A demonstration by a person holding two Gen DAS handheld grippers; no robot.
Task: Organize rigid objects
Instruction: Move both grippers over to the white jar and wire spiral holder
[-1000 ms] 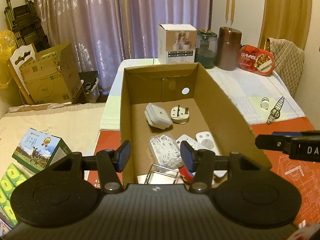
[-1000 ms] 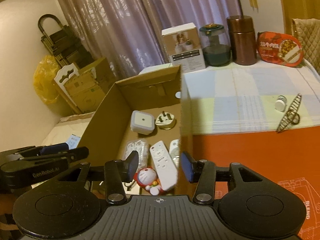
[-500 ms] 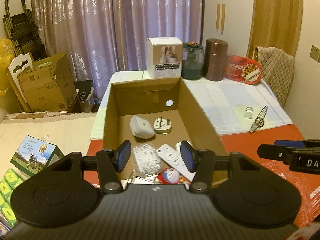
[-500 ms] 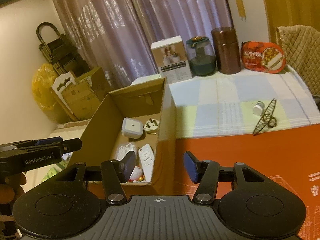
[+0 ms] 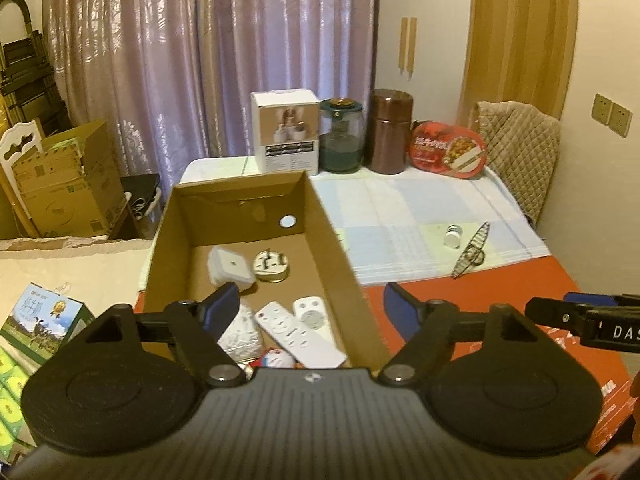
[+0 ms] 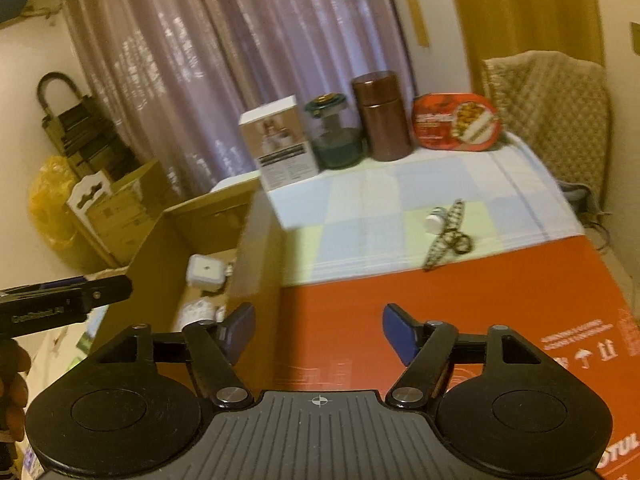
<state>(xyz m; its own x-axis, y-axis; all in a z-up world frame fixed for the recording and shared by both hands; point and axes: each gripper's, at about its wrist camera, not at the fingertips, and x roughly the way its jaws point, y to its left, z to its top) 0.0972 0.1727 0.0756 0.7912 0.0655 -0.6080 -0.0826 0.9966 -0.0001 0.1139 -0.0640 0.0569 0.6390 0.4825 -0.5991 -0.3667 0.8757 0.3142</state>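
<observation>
An open cardboard box point(image 5: 328, 248) sits on the table's left side and holds a white adapter point(image 5: 230, 266), a round plug point(image 5: 272, 266), two white remotes point(image 5: 298, 332), a clear bag point(image 5: 242, 334) and a small toy point(image 5: 276, 358). My left gripper point(image 5: 310, 314) is open and empty above the box's near end. My right gripper point(image 6: 318, 332) is open and empty above the red mat point(image 6: 480, 300), right of the box point(image 6: 256, 264). A small white bottle point(image 6: 434, 218) and a wire clip point(image 6: 448, 236) lie on the checked cloth.
At the table's back stand a white carton point(image 5: 286, 132), a green jar point(image 5: 340, 136), a brown canister point(image 5: 390, 132) and a red tin point(image 5: 448, 152). A quilted chair point(image 5: 520, 152) is at the right. Cardboard boxes point(image 5: 64, 188) stand on the floor at left.
Both grippers have pulled back and risen from the box, and both have opened wider. The right gripper has swung right, over the red mat.
</observation>
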